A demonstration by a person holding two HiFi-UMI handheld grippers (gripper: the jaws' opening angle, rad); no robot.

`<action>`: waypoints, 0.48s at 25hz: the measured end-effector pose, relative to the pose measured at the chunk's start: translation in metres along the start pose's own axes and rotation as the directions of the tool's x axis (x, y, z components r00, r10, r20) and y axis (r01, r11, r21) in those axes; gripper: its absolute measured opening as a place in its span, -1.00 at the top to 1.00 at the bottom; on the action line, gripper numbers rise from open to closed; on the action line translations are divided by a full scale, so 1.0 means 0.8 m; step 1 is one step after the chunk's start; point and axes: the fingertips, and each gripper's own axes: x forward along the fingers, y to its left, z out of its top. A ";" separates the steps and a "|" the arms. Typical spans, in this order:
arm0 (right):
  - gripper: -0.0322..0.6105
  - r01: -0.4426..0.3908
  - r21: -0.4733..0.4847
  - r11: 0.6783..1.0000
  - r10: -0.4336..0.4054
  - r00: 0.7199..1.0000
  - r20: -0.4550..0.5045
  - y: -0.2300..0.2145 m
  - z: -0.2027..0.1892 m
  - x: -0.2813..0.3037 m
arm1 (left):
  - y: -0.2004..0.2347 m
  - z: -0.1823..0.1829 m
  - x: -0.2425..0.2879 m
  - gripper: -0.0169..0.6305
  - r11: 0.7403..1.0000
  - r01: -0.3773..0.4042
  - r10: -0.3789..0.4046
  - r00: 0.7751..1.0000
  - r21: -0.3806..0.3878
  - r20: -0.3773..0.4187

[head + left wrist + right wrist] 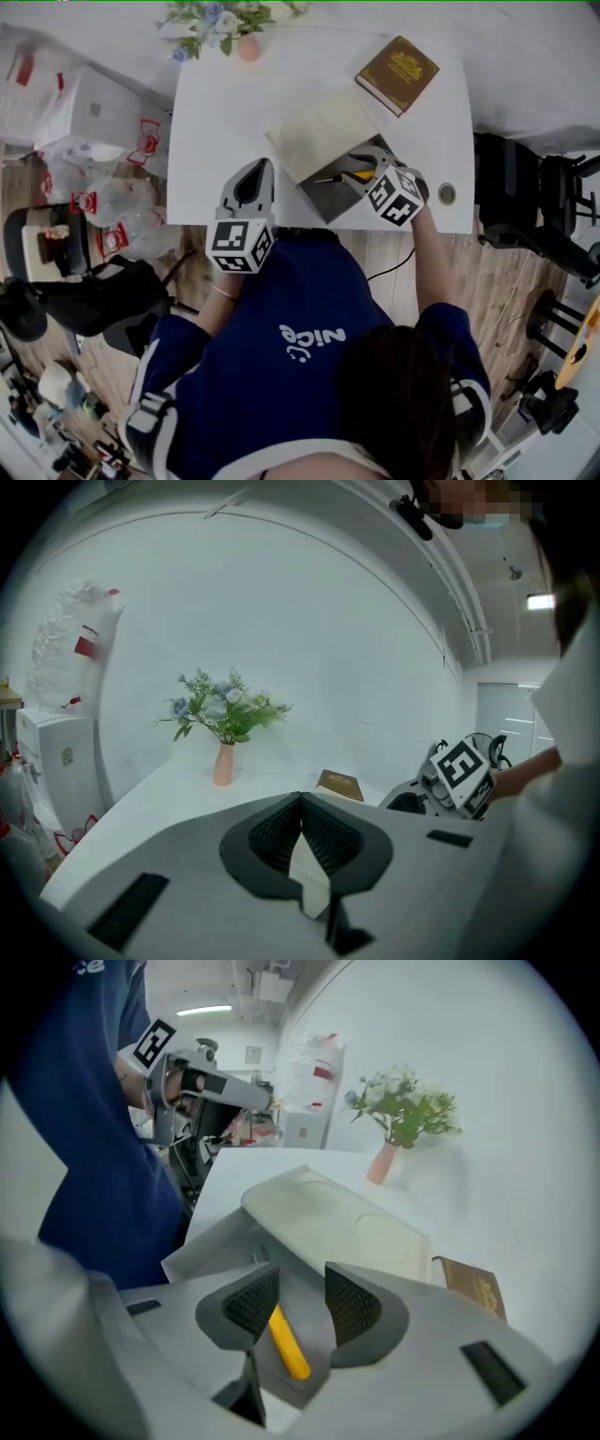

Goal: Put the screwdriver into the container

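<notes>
The screwdriver (357, 175) has a stubby yellow handle and a thin dark metal shaft. The handle shows plainly in the right gripper view (288, 1342); the shaft is seen only from the head camera, pointing away from the handle towards the person's left.

It lies on the floor of the grey container (328, 202), an open box at the near edge of the white desk (220, 112). The container's cream lid (317, 133) is raised off the opening and leans away behind it.

The right claw (292, 1283) hangs over the container with its two ribbed pads apart. The yellow handle lies below the gap between them, closer to the pad on the left of that view. Neither pad appears to press on it, so this claw grips nothing.

The left claw (301, 803) is over the desk's near edge, well apart from the container. Its tips meet and hold nothing.

A brown book (397, 73) lies at the desk's far corner.
</notes>
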 end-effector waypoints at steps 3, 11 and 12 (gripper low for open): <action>0.38 0.105 0.065 0.992 -0.108 0.993 0.044 -0.007 0.014 -0.020 | -0.005 0.002 0.005 0.90 0.999 0.040 -0.040 0.999 0.008 -0.002; 0.38 0.318 0.331 0.888 -0.388 0.906 0.171 -0.021 0.045 -0.082 | -0.023 0.014 0.013 0.90 0.989 0.146 -0.146 0.989 0.037 -0.001; 0.38 0.341 0.368 0.865 -0.426 0.886 0.180 -0.023 0.047 -0.092 | -0.026 0.016 0.014 0.90 0.986 0.161 -0.161 0.987 0.040 0.000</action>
